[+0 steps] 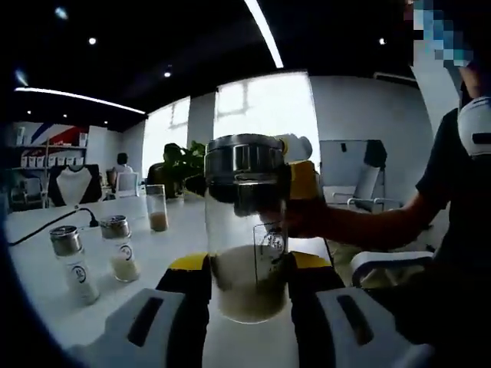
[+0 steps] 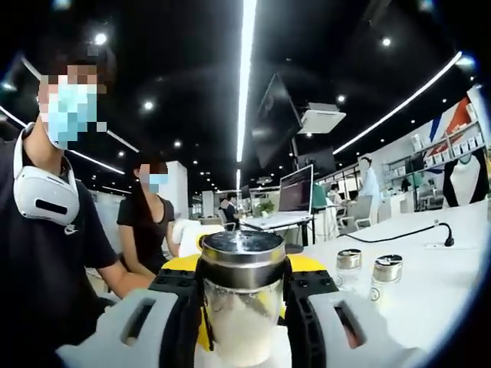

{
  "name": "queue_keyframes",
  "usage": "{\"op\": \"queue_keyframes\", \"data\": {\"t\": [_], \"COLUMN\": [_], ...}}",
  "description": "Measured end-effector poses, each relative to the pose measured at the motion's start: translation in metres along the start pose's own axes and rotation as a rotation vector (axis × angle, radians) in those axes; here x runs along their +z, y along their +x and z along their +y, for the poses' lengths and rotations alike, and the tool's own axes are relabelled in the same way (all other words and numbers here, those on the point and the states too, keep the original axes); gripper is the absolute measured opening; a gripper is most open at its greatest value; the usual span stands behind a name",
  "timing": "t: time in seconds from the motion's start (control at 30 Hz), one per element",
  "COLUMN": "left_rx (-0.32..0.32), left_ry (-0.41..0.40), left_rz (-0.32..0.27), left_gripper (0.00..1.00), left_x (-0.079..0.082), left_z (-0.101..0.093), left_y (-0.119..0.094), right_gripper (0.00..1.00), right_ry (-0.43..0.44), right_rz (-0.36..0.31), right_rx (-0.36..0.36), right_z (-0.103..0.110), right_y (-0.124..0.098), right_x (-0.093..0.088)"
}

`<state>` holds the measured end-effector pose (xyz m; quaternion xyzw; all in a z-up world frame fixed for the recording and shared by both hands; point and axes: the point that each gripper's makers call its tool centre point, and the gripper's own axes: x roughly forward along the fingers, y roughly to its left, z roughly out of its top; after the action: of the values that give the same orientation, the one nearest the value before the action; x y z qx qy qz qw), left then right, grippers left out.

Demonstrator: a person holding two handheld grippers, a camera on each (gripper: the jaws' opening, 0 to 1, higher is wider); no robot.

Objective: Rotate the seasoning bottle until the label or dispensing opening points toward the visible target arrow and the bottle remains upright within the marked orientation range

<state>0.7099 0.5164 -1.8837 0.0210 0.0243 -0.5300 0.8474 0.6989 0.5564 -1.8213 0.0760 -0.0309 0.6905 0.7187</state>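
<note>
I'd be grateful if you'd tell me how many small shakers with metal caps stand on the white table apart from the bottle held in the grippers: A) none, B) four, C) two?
C: in the left gripper view, two small shakers stand side by side on the white table, left of the held seasoning bottle.

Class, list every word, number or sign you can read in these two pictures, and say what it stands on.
None can be read.
Clear glass seasoning bottle with steel cap: round dark mark, too blurred.
Two small glass shakers with metal lids: dark marks, too small.
Monitor: screen text too small.
</note>
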Motion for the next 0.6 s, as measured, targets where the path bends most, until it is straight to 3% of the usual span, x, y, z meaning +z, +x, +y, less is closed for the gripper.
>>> {"op": "queue_keyframes", "data": {"t": [0.13,0.23,0.4,0.5,0.6], "left_rx": [0.075,0.212,0.356,0.381,0.455], "left_ry": [-0.011,0.017,0.063,0.055,0.106], "left_rz": [0.001,-0.016,0.011,0.029,0.035], "left_gripper": [0.41,0.41,0.41,0.41,0.41], "left_x": [0.001,0.004,-0.002,-0.006,-0.007], "left_z": [0.007,0.022,0.039,0.04,0.046], "left_y": [0.0,-0.001,-0.003,-0.002,-0.005], "right_gripper": [0.39,0.38,0.37,0.38,0.39], "right_ry": [0.003,0.027,0.012,0.018,0.014], "right_rz": [-0.026,-0.063,-0.051,-0.051,-0.055], "right_rx": [-0.057,-0.128,-0.258,-0.288,-0.328], "right_z": [-0.008,-0.018,-0.03,-0.033,-0.037], "right_y": [-0.001,-0.002,-0.002,0.002,0.004], "right_x": [0.002,0.005,-0.001,-0.005,-0.006]}}
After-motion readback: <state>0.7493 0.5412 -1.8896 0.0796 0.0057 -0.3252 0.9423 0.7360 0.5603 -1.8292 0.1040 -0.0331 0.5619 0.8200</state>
